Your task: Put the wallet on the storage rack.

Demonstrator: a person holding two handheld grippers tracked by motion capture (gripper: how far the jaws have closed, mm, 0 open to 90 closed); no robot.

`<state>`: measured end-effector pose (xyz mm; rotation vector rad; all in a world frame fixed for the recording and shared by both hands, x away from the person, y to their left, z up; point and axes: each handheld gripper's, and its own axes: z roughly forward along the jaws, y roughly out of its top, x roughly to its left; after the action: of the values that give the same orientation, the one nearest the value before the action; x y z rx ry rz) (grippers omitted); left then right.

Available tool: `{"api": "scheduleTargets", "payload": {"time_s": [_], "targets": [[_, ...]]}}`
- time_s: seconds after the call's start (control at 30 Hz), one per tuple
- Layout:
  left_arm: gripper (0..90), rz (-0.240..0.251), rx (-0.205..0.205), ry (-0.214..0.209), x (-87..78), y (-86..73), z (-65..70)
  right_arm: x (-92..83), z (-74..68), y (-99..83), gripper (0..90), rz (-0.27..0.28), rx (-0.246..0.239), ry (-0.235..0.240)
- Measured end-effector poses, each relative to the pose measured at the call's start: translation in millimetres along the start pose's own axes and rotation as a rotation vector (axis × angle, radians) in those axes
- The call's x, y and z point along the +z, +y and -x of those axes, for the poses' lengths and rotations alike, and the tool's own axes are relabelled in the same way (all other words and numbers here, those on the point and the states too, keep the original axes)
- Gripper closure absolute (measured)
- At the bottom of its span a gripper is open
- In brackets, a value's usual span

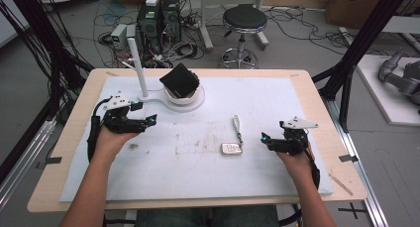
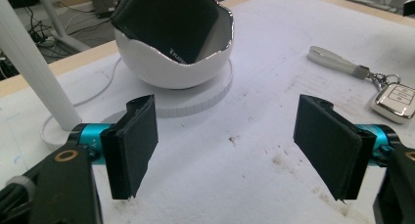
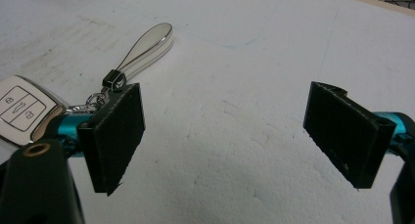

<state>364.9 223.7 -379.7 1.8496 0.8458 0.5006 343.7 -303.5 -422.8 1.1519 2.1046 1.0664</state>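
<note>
Two grippers, one per hand, both over the white mat [image 1: 277, 95] that covers the wooden table [image 1: 74, 138].

Item 1: left gripper [image 1: 152, 120]. Position: near the mat's left edge, toward its far left corner, jaws pointing toward the centre. Jaw state: wide apart, nothing between the pads; in the left gripper view bare mat shows in the gap. Fingertips near the base of the stand, not touching it.

Item 2: right gripper [image 1: 264, 137]. Position: toward the mat's right edge, jaws pointing toward the centre. Jaw state: wide apart, nothing held; in the right gripper view the gap shows bare mat. One jaw sits just beside the car key; contact cannot be told.

Item 3: car key [image 1: 232, 148]. Silver fob with buttons, lying flat on the mat right of centre, between the grippers but closer to the right one. A white strap [image 1: 237, 123] runs from its ring toward the far edge.

Item 4: white bowl [image 1: 184, 97]. Position: near the far edge, left of centre, seated on a round white base [image 1: 198, 104]. Contents: black wallet [image 1: 180, 80], tilted, leaning in the bowl with a good part above the rim.

Item 5: white post [image 1: 138, 68]. Upright, just left of the bowl, rising from the same white base.
</note>
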Motion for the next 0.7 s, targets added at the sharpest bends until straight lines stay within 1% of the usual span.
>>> {"api": "scheduleTargets", "payload": {"time_s": [0.07, 0.1, 0.13, 0.17, 0.2, 0.23, 0.33, 0.37, 0.47, 0.57, 0.7], "targets": [[24.6, -0.004, -0.008, -0.005, -2.0, -3.9, -2.0, 0.6, -0.2, 0.1, 15.6, 0.001, 0.001, -0.003], [24.6, 0.004, -0.015, -0.005, -3.1, -5.3, -2.2, 1.0, 0.2, 0.1, 15.6, 0.001, 0.0, -0.005], [24.3, 0.019, -0.028, -0.015, -4.3, -7.6, -2.6, 1.1, 0.5, 0.1, 15.6, -0.003, 0.0, -0.005], [24.2, 0.02, -0.03, -0.019, -4.7, -8.8, -3.1, 1.1, 0.9, 0.1, 15.6, -0.004, 0.004, -0.009], [24.2, 0.024, -0.032, -0.014, -4.1, -9.8, -3.3, 1.0, 1.0, 0.1, 15.6, -0.003, 0.012, -0.012], [24.1, 0.025, -0.032, -0.014, -3.1, -10.3, -4.0, 0.3, 2.2, 0.1, 15.6, -0.004, 0.008, -0.013], [23.4, 0.019, -0.028, -0.013, 2.2, -11.4, -3.9, -0.3, 3.7, 0.2, 15.6, 0.004, 0.024, -0.023], [23.3, 0.014, -0.019, -0.014, 2.9, -11.6, -4.0, 0.2, 4.6, 0.1, 15.6, 0.001, 0.028, -0.024], [22.7, 0.021, -0.019, -0.015, 3.1, -11.6, -4.5, 2.6, 4.7, 0.8, 15.6, -0.001, 0.031, -0.028], [22.7, 0.034, -0.03, -0.017, 1.4, -11.6, -5.5, 3.4, 3.7, 1.8, 15.6, -0.001, 0.02, -0.027], [22.7, 0.039, -0.034, -0.01, 0.2, -13.0, -6.6, 4.5, 2.5, 1.9, 15.6, -0.008, 0.012, -0.023]]}}
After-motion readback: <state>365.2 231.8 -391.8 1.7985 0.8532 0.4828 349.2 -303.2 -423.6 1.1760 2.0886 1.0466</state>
